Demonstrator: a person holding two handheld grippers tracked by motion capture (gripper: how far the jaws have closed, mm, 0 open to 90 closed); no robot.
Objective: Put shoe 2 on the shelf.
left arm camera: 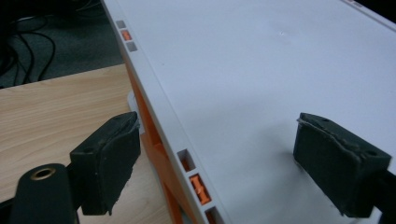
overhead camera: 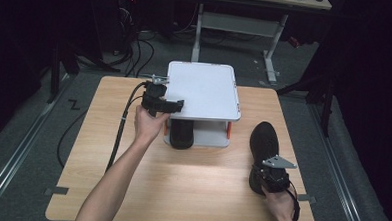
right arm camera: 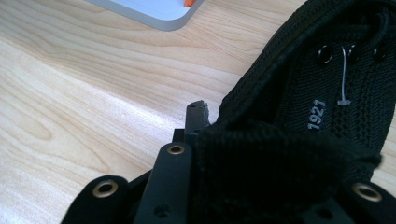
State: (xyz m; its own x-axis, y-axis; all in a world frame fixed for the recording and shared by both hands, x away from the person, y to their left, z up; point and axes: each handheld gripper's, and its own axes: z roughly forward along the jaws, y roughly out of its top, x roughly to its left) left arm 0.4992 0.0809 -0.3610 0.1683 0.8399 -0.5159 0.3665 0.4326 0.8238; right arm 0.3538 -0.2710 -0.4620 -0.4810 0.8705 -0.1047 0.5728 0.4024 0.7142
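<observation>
Shoe-shelving under way: right gripper [overhead camera: 272,178] clamped on black sneaker's [overhead camera: 265,143] heel collar, left gripper [overhead camera: 165,105] open-jawed beside white rack [overhead camera: 205,91]; next, lifting sneaker toward lower shelf [overhead camera: 210,137].

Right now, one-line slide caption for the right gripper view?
Right gripper shut on the heel collar of a black knit shoe lying on the wooden table.

You have open tabletop [overhead camera: 180,185] between rack and front edge. The white rack [overhead camera: 205,91] blocks the middle; a shoe [overhead camera: 182,132] plugs its lower shelf.
</observation>
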